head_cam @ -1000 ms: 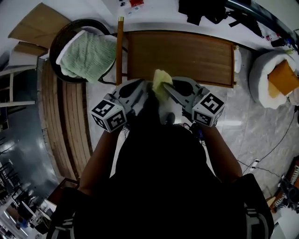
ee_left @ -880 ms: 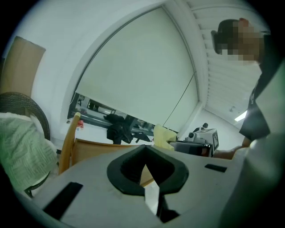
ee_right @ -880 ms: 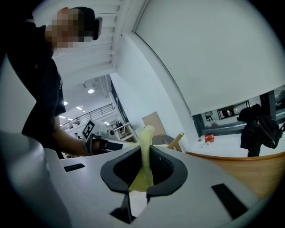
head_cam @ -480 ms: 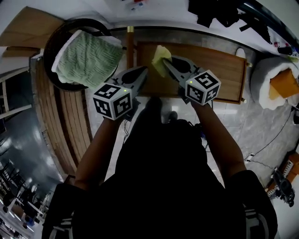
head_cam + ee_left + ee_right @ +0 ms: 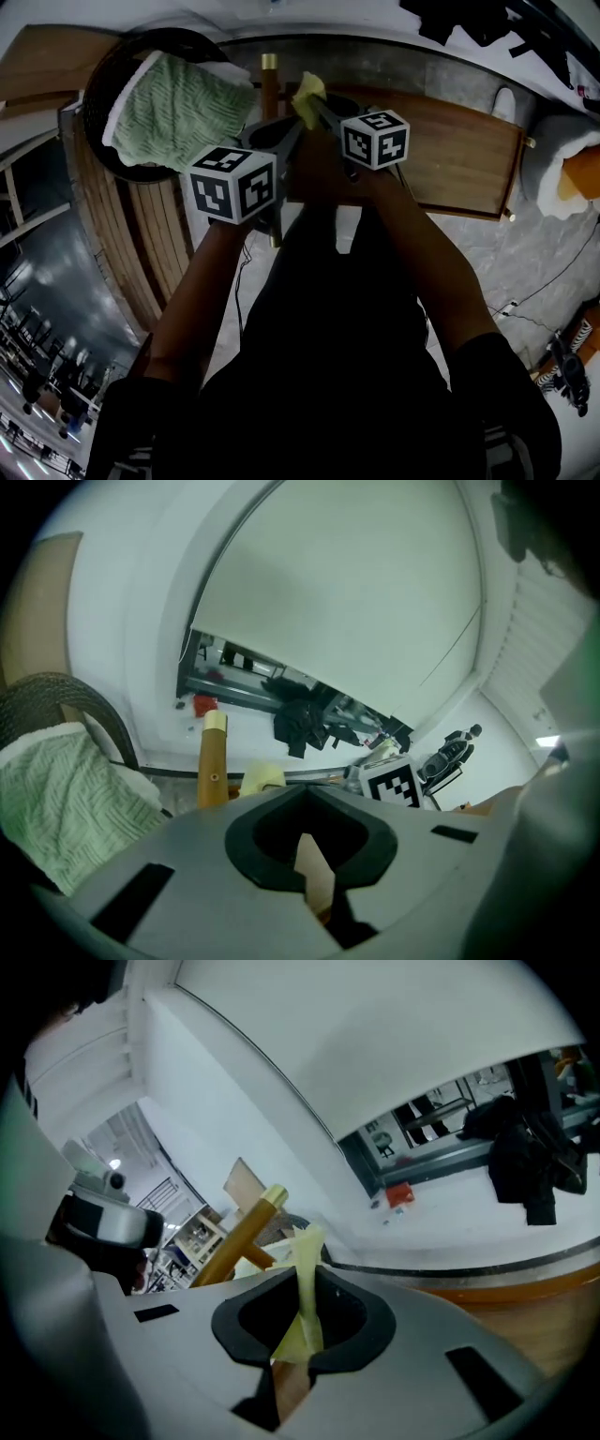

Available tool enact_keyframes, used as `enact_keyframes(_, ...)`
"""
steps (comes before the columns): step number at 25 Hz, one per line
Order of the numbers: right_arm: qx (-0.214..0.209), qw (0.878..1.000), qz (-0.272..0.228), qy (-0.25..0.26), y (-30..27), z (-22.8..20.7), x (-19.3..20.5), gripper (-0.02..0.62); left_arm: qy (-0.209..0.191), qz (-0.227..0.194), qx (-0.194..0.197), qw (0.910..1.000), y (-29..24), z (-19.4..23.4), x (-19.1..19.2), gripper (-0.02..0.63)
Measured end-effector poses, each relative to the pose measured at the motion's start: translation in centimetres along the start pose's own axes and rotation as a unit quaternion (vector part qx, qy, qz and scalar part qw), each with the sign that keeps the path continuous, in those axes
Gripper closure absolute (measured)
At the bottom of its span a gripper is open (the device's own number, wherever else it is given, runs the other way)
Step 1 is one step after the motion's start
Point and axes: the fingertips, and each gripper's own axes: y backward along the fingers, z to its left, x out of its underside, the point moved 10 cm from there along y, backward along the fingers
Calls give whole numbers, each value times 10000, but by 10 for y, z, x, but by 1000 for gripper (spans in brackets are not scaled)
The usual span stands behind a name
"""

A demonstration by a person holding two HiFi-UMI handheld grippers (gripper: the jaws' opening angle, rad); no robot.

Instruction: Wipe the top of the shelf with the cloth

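Two tools: you hold both out in front of you, close side by side, over the left end of the shelf.
Basket: dark and round, far left, well clear of both tools.
Green towel: heaped in the basket and hanging over its rim towards the shelf.
Left tool: its jaws are pressed together at the tips. A pale sliver shows in the window behind them, and you cannot tell what it is. The tool sits just beside the post, with its marker cube nearest you.
Post: a wooden upright with a brass cap at the shelf's left corner. It stands between the towel and the cloth and is the nearest thing in your way.
Cloth: yellow, pinched in your right tool, with a fold standing up past the tips. It is just right of the post, and you cannot tell whether it touches the wood.
Right tool: pinching the cloth, angled towards the post.
Shelf top: a brown wooden panel running off to the right.
Dark clothing: piled beyond the shelf's far edge.
Cushion: white, on the floor past the shelf's right end.
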Motion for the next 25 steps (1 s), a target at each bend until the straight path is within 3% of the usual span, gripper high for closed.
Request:
enact_keyframes(4, 41, 9989, 371, 273, -34, -10, 17, 548, 230, 28, -185, 9996, -5, 3, 10, 595)
enact_keyframes(12, 593, 9877, 1085, 954, -56, -13, 26, 548, 484, 2, -414, 9980, -19, -1, 20, 595)
enact_keyframes(25, 860, 9837, 1279, 927, -29, -32, 27, 548, 621, 105, -538, 9966, -47, -5, 26, 595)
